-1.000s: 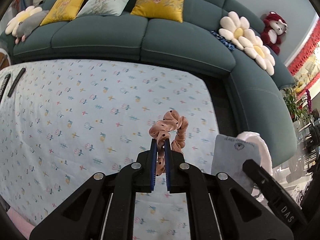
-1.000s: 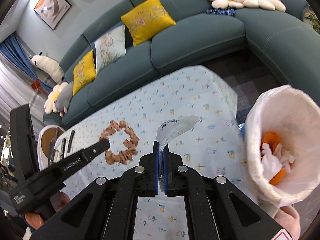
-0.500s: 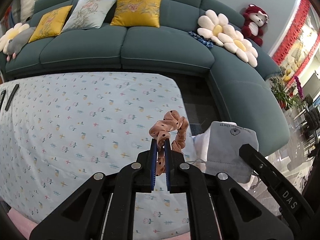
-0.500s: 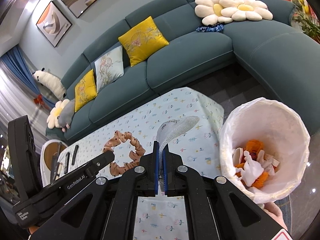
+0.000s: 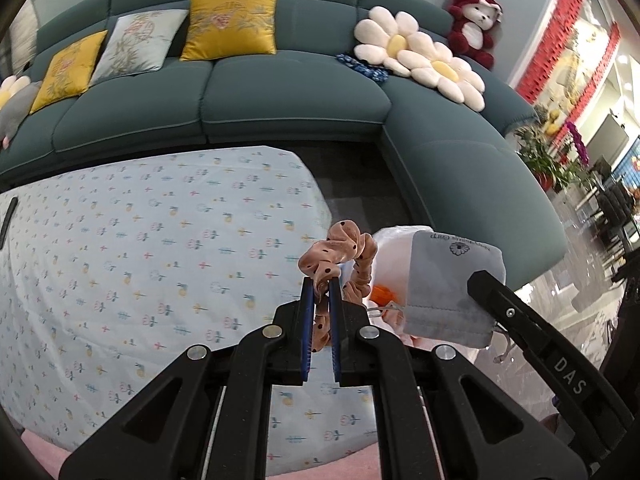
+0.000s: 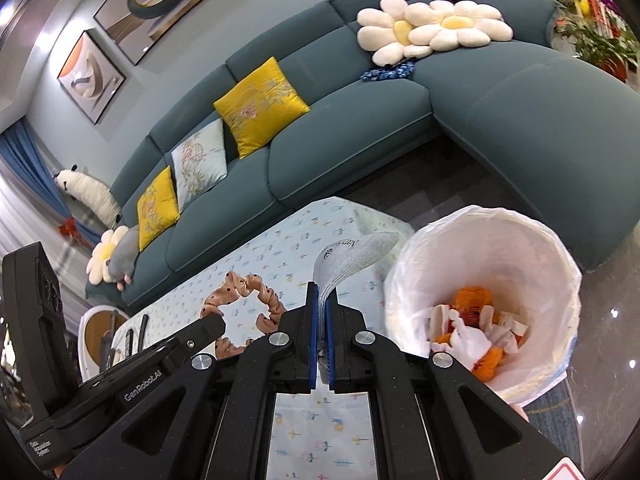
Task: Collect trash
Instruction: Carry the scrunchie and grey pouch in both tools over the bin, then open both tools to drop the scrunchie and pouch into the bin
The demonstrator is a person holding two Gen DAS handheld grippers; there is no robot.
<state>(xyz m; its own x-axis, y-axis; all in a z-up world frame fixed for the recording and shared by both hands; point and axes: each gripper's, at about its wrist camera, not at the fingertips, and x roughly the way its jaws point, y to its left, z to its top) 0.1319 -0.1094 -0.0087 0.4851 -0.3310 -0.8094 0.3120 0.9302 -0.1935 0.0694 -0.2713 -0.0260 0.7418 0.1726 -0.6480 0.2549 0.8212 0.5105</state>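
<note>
Beyond the desk [image 6: 304,248] edge, beside the lined bin [image 6: 486,236], a scrunchie [image 5: 340,254] is gripped by the left gripper [image 5: 319,312] jaws, a grey mask [image 6: 352,258] by the right gripper [image 6: 321,316] jaws.

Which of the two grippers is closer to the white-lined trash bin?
Right. The right gripper sits beside the white-lined trash bin; the left gripper is farther, over the table.

We see a peach scrunchie [image 5: 340,250] with dark dots, a grey mask [image 5: 448,284], a floral pale-blue tabletop [image 5: 140,248], a teal sofa [image 5: 280,92] and yellow cushions [image 5: 230,24].
</note>
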